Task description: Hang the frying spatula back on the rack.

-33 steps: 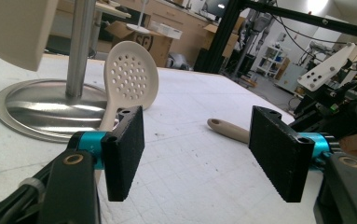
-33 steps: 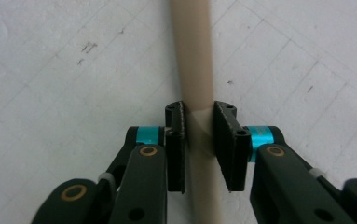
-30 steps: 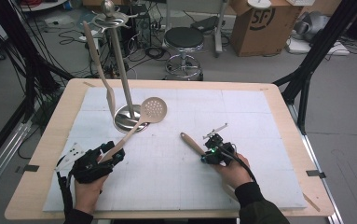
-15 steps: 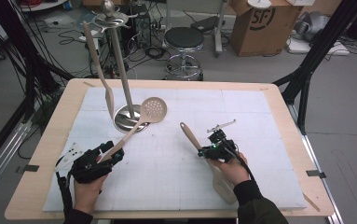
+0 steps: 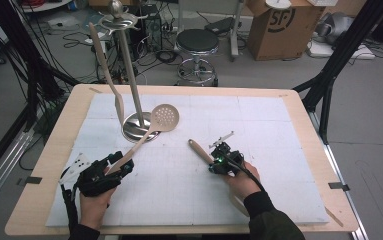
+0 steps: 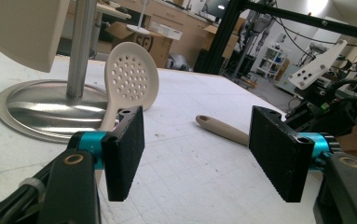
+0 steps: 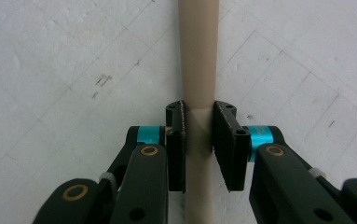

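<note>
Your right gripper [image 5: 221, 161] sits right of the table's middle, and in the right gripper view its jaws [image 7: 199, 144] are pulled in narrow against both sides of the beige handle [image 7: 198, 56], which runs straight up between the pads and on past them over the white mat [image 7: 73, 70]. From the high view that handle [image 5: 199, 150] lies flat on the mat, its rounded end pointing up and left, away from your right hand [image 5: 241, 181], and well apart from the stand. Your left gripper [image 5: 113, 169] rests near the mat's front left corner with its jaws standing wide; in the left gripper view nothing lies between the two black pads [image 6: 125, 149], and the slotted spoon's handle passes just outside the left pad rather than inside the gap. That slotted spoon [image 5: 155, 125] lies slanted, its perforated bowl [image 6: 133, 77] leaning against the round steel base of the utensil stand [image 5: 138, 127], its handle running down towards your left hand [image 5: 95, 200]. A pale spatula [image 5: 110, 80] hangs from the top of the stand, its blade just above the base. The beige handle's free end [image 6: 223, 129] also shows between your left jaws, farther off on the mat.
</note>
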`<state>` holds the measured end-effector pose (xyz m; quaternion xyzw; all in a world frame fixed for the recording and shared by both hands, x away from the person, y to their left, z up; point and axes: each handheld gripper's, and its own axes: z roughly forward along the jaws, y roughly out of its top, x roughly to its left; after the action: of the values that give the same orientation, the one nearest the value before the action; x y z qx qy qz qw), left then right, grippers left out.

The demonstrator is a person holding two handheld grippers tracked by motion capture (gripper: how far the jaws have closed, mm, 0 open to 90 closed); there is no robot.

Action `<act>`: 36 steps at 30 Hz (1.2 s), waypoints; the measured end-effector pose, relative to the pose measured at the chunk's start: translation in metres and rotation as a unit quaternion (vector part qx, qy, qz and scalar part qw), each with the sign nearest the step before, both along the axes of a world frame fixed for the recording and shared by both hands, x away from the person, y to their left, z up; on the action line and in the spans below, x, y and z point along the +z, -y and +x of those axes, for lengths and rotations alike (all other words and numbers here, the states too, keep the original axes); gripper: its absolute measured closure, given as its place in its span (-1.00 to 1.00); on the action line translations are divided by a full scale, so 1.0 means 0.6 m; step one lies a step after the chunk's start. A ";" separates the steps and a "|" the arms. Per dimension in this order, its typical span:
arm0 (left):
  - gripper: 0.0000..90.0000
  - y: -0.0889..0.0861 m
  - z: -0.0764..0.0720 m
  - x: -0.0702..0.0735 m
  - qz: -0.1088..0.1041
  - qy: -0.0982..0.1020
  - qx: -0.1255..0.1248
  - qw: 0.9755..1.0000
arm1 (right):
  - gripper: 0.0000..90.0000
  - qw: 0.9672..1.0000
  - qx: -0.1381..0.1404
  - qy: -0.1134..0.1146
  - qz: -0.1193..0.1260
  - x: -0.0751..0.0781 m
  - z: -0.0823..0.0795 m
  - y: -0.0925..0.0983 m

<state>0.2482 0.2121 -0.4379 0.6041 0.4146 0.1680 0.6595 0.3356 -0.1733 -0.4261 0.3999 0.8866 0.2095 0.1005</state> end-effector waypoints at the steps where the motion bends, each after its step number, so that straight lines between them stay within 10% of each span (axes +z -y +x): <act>1: -0.18 0.000 0.000 0.000 0.001 0.000 -0.001 1.000 | 0.69 1.000 0.000 -0.002 -0.002 0.000 0.001 -0.001; 11: -0.19 -0.003 0.002 -0.001 0.001 -0.001 0.001 1.000 | 0.69 0.994 -0.005 -0.081 -0.067 0.013 0.036 -0.031; 18: -0.19 -0.001 0.002 0.000 0.001 0.000 -0.001 1.000 | 0.70 0.994 -0.004 -0.081 -0.068 0.014 0.036 -0.032; 25: -0.19 -0.006 0.003 -0.001 -0.001 -0.002 0.001 1.000 | 0.72 0.997 -0.016 -0.063 0.037 0.009 0.025 0.013; 31: -0.19 -0.005 0.001 0.000 -0.003 0.000 0.004 1.000 | 0.71 0.996 -0.018 -0.046 0.072 0.025 0.020 0.025; 36: -0.19 -0.005 0.001 0.000 -0.002 -0.001 0.003 1.000 | 0.71 0.990 -0.011 0.001 0.142 0.051 0.016 0.038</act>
<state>0.2488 0.2153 -0.4382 0.6013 0.4177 0.1687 0.6599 0.3453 -0.1960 -0.3957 0.4195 0.8433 0.3327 0.0458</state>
